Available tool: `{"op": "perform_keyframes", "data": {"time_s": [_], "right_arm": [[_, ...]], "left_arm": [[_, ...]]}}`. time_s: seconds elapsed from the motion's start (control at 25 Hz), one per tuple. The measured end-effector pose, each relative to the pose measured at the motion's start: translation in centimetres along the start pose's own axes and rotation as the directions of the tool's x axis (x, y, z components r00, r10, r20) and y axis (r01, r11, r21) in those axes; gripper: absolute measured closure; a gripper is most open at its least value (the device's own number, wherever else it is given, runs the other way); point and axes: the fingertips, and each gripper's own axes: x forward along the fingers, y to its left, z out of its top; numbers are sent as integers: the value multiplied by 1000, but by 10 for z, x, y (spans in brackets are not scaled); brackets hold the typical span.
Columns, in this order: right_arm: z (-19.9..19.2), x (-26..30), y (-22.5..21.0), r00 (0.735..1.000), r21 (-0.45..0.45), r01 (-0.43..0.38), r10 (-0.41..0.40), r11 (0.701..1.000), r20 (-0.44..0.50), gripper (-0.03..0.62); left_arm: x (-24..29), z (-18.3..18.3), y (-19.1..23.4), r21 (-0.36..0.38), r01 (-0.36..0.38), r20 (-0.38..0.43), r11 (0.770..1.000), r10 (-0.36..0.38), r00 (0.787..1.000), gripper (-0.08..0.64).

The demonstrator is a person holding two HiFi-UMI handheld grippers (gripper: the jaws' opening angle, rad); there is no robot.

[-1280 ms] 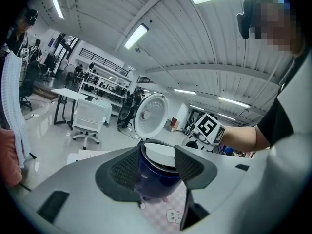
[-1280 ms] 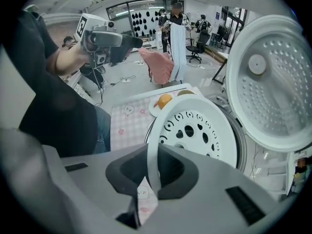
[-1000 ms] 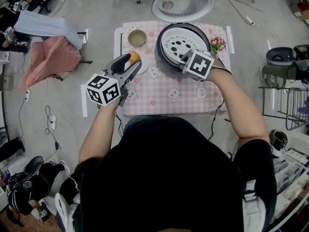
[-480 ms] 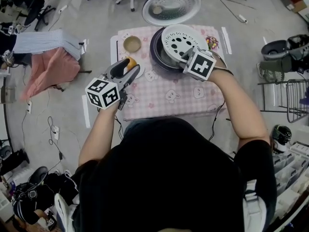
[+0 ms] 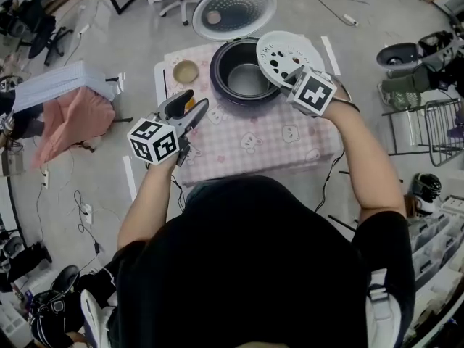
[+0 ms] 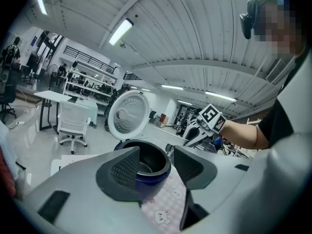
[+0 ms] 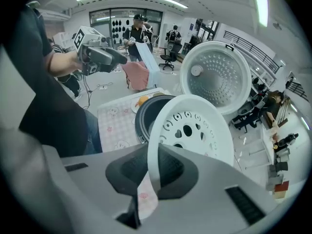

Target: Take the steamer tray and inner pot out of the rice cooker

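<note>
The right gripper (image 5: pixel 296 71) has its jaws pinched on the rim of the steamer tray (image 5: pixel 283 51). In the right gripper view the thin white rim runs straight between the dark pads (image 7: pixel 130 172), and the tray (image 7: pixel 195 130) stands tilted on edge with its holed bottom facing the camera. From the head view, the tray hangs in the air just right of the cooker (image 5: pixel 221 85), out of it and above the counter's far right corner.

The cooker stands at the far side of the counter (image 5: pixel 268 140), which is covered by a pink checked cloth. Its lid (image 5: pixel 233 9) is thrown back, showing the dotted inner face. The inner pot (image 5: pixel 246 80) sits in the cooker, dark and bare inside.

The left gripper (image 5: pixel 194 107) hangs over the near left part of the cloth, pointing toward the cooker. Its jaws are spread with nothing between them; in the left gripper view the cooker (image 6: pixel 152 179) and pot (image 6: pixel 145 165) show through the gap (image 6: pixel 156 167), well beyond the tips.

A small bowl (image 5: pixel 185 72) sits left of the cooker. An orange thing (image 5: pixel 190 101) lies just under the left jaws, mostly hidden.
</note>
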Motion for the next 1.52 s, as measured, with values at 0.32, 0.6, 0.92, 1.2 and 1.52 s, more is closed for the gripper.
{"op": "perform_keyframes", "data": {"time_s": [0.32, 0.6, 0.92, 1.2, 1.52], "right_arm": [[-65, -20, -10, 996, 82, 70, -66, 994, -54, 558], [-112, -26, -9, 992, 138, 100, -88, 985, -96, 558], [-161, -13, 5, 988, 184, 96, -71, 978, -140, 560], [-189, 18, 16, 988, 221, 77, -45, 972, -146, 560], [-206, 69, 19, 990, 239, 72, -39, 968, -139, 560]], "left_arm": [[19, -5, -28, 13, 47, -20, 999, -47, 999, 324], [34, -4, -49, 22, 93, -18, 995, -92, 996, 325], [39, -11, -62, 16, 105, -30, 994, -105, 994, 325], [46, -22, -71, 12, 111, -55, 994, -110, 992, 325], [49, -32, -61, -1, 97, -78, 995, -97, 992, 325]]}}
